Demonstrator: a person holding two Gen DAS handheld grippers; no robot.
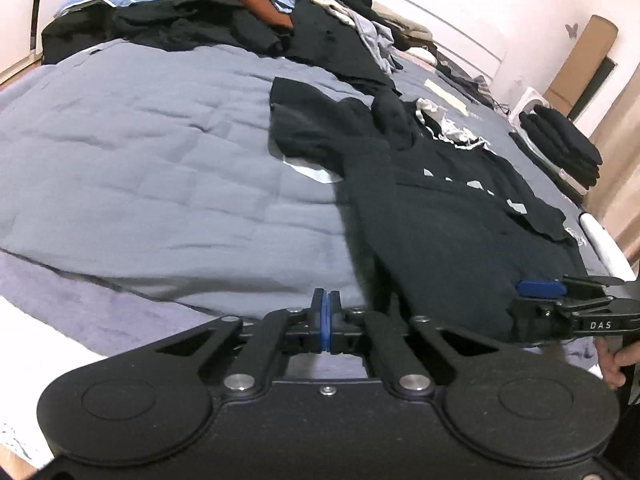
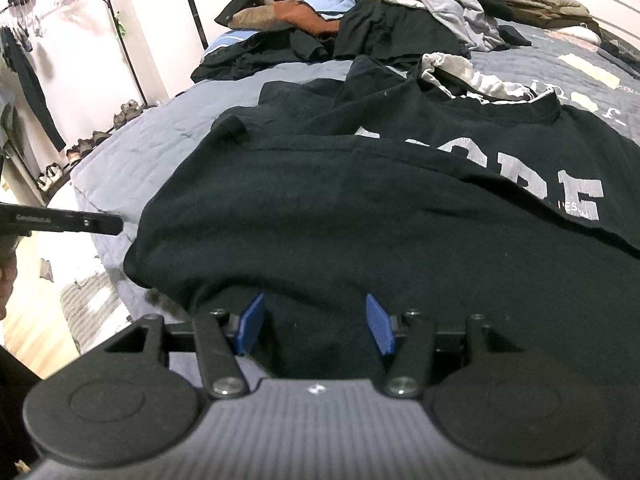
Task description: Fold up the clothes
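Blue pads of my left gripper (image 1: 325, 320) meet flat, pressed together with nothing between them, above the grey quilt (image 1: 140, 168) at the bed's near edge. My right gripper (image 2: 316, 330) has its jaws spread, a fold of the black T-shirt (image 2: 360, 208) bunched between the pads; I cannot tell whether they press on it. That shirt lies across the quilt, partly folded, white lettering (image 2: 560, 196) showing at its right. Behind it, a heap of unsorted clothes (image 2: 400, 28) covers the far end of the bed. Folded dark garments (image 1: 564, 140) sit stacked off the bed's right side in the left view. At far left, a clothes rack (image 2: 52, 12) stands by the wall.
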